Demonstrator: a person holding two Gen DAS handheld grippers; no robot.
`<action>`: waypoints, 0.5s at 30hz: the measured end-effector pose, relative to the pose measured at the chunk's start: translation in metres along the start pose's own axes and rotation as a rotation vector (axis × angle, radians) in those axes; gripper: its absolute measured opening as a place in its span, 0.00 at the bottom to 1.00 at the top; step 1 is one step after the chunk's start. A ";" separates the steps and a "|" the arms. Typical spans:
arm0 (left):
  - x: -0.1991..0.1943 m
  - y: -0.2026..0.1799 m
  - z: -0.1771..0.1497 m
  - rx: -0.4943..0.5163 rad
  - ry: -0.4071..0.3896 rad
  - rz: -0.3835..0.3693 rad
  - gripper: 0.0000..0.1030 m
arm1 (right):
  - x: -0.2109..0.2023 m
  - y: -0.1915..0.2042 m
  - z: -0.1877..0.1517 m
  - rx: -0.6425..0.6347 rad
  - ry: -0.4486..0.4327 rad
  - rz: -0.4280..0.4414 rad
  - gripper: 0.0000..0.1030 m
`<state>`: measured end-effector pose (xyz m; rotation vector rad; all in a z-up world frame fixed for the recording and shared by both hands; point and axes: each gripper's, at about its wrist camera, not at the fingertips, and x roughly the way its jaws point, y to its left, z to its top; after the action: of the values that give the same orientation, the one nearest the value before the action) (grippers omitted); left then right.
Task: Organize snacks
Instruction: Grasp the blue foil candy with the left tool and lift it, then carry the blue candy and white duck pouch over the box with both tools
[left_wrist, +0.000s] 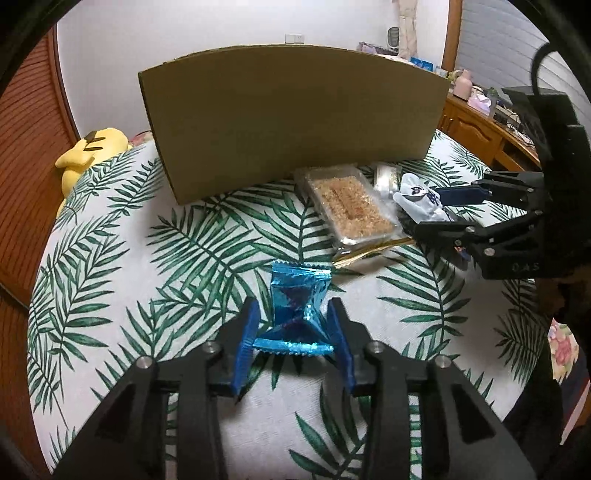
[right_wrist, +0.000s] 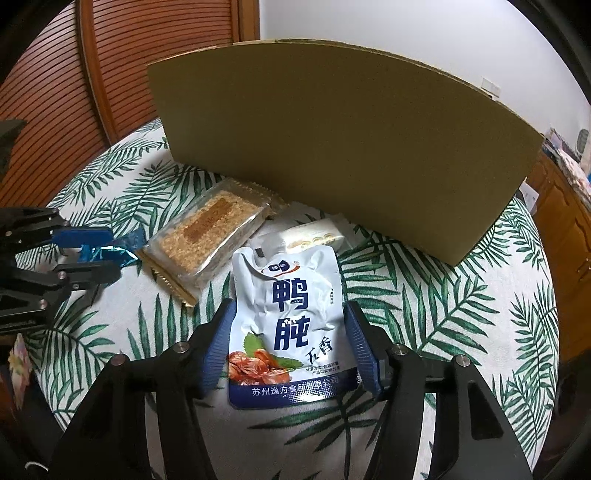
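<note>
While my left tongs point down at the leaf-print cloth, a crumpled blue foil candy wrapper sits between their blue pads. Its lower corners touch both pads, yet the wrapper lies on the cloth, so I cannot tell whether I truly have it pinched. The jaws stand narrow.

My right tongs straddle a white pouch with blue lettering, which lies flat on the cloth. Both pads sit just at the pouch's edges; the jaws are middling wide, and I cannot say whether they press or merely flank it.

Between the two snacks lies a clear pack of crumbly brown cake, with a gold strip poking out under its near end. Behind the pouch is a small pale packet, partly hidden. A tall brown cardboard box stands beyond them all, close behind the cake pack. At the far left edge of the cloth rests a yellow plush toy.
</note>
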<state>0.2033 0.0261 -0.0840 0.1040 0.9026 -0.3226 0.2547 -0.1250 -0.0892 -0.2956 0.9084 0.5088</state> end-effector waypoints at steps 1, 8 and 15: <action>0.001 0.000 0.001 -0.003 0.003 0.000 0.40 | 0.000 0.001 0.000 -0.001 0.001 0.002 0.59; 0.008 -0.001 0.011 0.010 0.022 -0.009 0.42 | -0.005 0.004 -0.006 -0.016 0.003 -0.001 0.59; 0.008 -0.009 0.012 0.068 0.016 0.006 0.20 | -0.008 0.001 -0.010 0.007 -0.017 0.009 0.59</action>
<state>0.2140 0.0133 -0.0822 0.1722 0.9071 -0.3470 0.2436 -0.1306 -0.0885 -0.2808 0.8957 0.5158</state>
